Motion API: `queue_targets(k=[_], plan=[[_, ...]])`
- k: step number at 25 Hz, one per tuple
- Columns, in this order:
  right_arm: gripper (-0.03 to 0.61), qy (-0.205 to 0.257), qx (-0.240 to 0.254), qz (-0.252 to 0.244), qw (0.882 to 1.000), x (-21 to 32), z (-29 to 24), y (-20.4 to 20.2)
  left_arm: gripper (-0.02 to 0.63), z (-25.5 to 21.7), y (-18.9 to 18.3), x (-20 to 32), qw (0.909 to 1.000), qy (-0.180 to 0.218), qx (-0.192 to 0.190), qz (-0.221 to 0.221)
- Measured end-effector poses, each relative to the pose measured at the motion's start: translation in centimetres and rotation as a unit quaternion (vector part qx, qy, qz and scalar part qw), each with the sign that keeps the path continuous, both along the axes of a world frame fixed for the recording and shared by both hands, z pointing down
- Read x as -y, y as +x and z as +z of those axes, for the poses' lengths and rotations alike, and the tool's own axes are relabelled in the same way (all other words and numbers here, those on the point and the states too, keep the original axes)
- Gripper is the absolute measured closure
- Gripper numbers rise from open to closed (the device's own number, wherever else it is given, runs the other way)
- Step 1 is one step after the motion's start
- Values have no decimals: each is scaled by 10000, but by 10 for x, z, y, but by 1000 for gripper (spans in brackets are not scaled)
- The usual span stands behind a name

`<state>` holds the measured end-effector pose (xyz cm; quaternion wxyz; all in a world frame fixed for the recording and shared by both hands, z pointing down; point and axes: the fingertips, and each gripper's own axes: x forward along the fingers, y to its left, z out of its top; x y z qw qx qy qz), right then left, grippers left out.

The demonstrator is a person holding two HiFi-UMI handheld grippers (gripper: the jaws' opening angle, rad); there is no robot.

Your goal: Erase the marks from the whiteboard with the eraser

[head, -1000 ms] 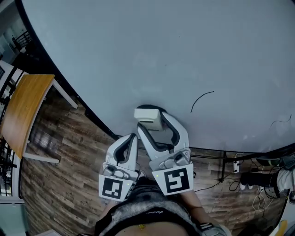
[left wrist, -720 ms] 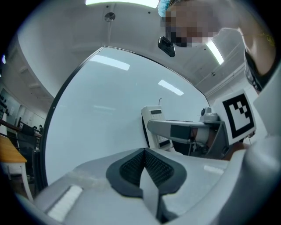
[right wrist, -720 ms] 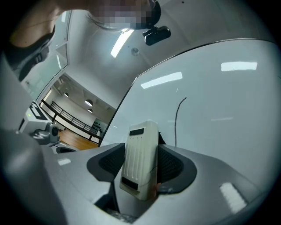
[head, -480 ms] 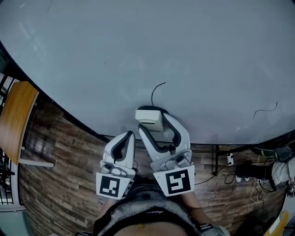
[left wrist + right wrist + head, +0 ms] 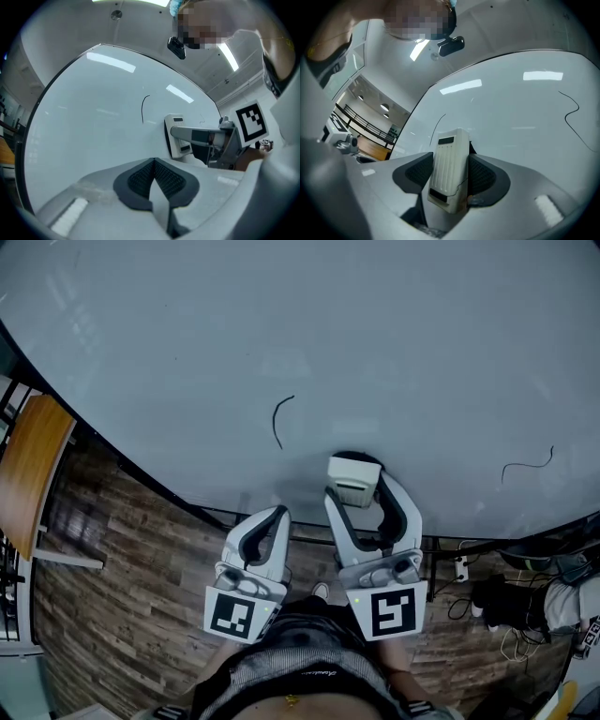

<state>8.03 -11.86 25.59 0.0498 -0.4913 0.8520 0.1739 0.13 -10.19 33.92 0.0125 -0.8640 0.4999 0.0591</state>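
Observation:
The whiteboard fills the upper head view. A short curved black mark sits left of centre, and a thin wavy mark lies at the right. My right gripper is shut on the white eraser, which rests against the board's lower part, right of the curved mark. The eraser stands between the right jaws. My left gripper hangs shut and empty below the board edge; from it I see the eraser and the curved mark.
A wooden table stands at the left on the plank floor. Cables and a power strip lie at the lower right beside the board's black frame. The person's torso is at the bottom.
The eraser and right gripper moved right and slightly down along the board, away from the curved mark, which now lies to their upper left. The left gripper stayed shut.

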Motion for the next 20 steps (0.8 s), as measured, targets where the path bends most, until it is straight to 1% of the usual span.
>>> queue_targets(k=[4,7,10,13,15,17,20], plan=[[337,-41,44,-44,10000,0,-1,3,611,2,4,-4,10000,-33,-21,-29],[339,-110,228,-149,9996,-1,-4,2,611,7,0,-7,9999,-113,-25,-113],[341,12,264,-224,9994,-1,-13,-4,611,10,-8,-7,9997,-141,-44,-186],[341,138,162,-99,9997,-1,-20,-12,611,10,-16,-6,9997,-156,-59,-203],[341,146,194,-44,9997,0,-20,-16,611,11,-23,-3,9996,-174,-65,-207],[341,122,276,-126,9995,1,-21,-24,611,12,-30,0,9996,-178,-62,-198],[341,163,275,-332,9989,1,-26,-53,611,11,-45,3,9997,-170,-71,-182]])
